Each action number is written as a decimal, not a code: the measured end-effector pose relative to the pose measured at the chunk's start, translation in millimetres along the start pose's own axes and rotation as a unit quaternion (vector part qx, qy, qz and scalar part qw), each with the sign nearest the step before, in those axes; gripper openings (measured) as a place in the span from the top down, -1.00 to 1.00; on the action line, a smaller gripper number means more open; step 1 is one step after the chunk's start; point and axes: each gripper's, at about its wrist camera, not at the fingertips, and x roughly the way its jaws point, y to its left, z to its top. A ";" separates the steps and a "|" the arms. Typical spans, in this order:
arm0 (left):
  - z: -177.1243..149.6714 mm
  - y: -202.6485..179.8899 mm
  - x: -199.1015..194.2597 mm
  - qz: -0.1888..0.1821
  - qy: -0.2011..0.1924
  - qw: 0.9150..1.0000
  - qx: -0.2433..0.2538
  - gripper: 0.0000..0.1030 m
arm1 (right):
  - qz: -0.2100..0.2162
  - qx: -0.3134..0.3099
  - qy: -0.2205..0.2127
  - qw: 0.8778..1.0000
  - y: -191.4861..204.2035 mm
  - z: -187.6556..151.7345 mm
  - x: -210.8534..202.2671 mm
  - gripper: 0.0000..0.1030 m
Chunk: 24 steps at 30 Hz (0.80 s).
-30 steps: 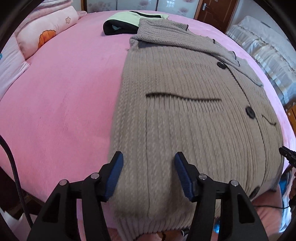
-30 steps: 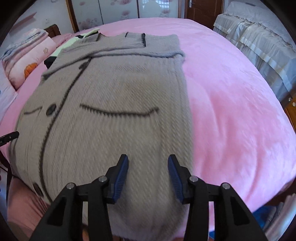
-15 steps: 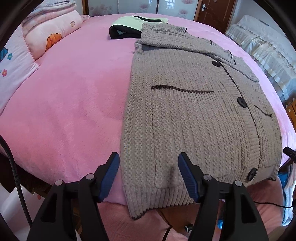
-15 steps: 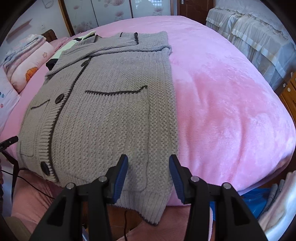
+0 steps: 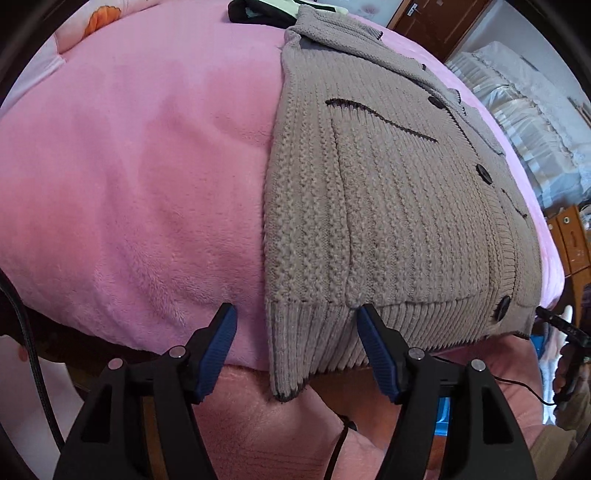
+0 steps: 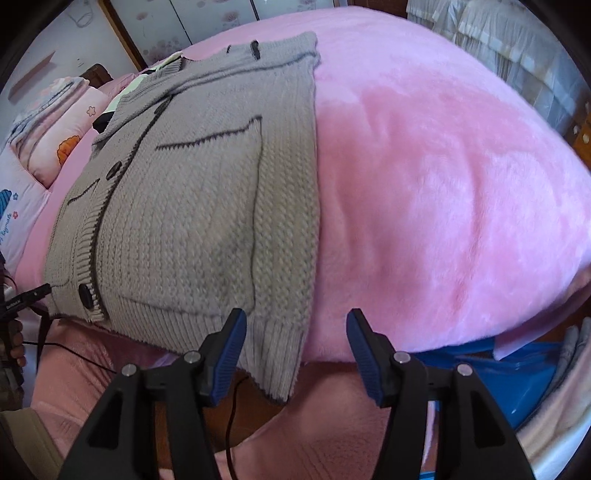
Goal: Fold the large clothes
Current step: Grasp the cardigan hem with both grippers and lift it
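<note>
A grey-brown knit cardigan (image 5: pixel 388 221) with dark buttons and pocket trims lies flat on the pink bed (image 5: pixel 129 184), its ribbed hem hanging over the near edge. My left gripper (image 5: pixel 294 314) is open, and the hem's left corner hangs between its blue pads without touching them. In the right wrist view the cardigan (image 6: pixel 192 221) fills the left half of the bed (image 6: pixel 443 184). My right gripper (image 6: pixel 295 317) has its jaws opening. The hem's right corner lies between them, and neither pad presses on it.
A folded black and pale green garment (image 5: pixel 258 11) sits at the far side beyond the collar. Pillows with an orange print (image 6: pixel 70 122) lie at the far left. Salmon-pink fabric (image 5: pixel 277 435) lies below the bed edge. A blue bag (image 6: pixel 480 369) is lower right.
Both grippers have drawn back from over the cardigan's body to the near bed edge and tilted down. The hem corners now sit between the jaws, which stand wider, mostly the right.
</note>
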 end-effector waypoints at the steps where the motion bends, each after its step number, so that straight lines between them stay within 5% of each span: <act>1: -1.8 1.8 0.6 -0.007 -0.002 1.000 0.004 -0.28 | 0.010 0.003 0.008 1.000 -1.6 -1.4 4.0 -0.10; 8: -18.9 -2.2 4.7 -0.006 0.025 0.998 0.053 -0.28 | 0.019 -0.027 0.036 0.999 9.1 -6.4 23.9 -0.06; 13: -20.8 -12.1 12.7 0.006 0.037 0.997 0.074 -0.30 | 0.023 -0.049 0.037 0.998 16.5 -6.1 24.9 0.59; 17: -19.2 -11.8 16.5 0.000 0.042 0.997 0.058 -0.41 | 0.023 -0.046 0.043 0.998 16.3 -5.8 28.3 0.62; 18: -19.7 -12.0 16.2 0.010 0.043 0.997 0.059 -0.34 | 0.022 -0.045 0.042 0.998 16.4 -5.6 28.5 0.62; 20: -17.7 -17.5 17.3 0.045 0.038 0.996 0.066 0.17 | 0.019 -0.047 0.039 0.998 16.8 -6.0 27.7 0.73; 21: -15.8 -19.7 17.2 0.039 0.039 0.996 0.071 0.85 | 0.016 -0.050 0.038 0.998 17.7 -6.0 27.0 0.79; 24: -12.3 -21.3 11.0 0.025 0.047 0.997 0.051 0.85 | 0.007 -0.063 0.034 0.997 22.5 -5.7 21.6 0.85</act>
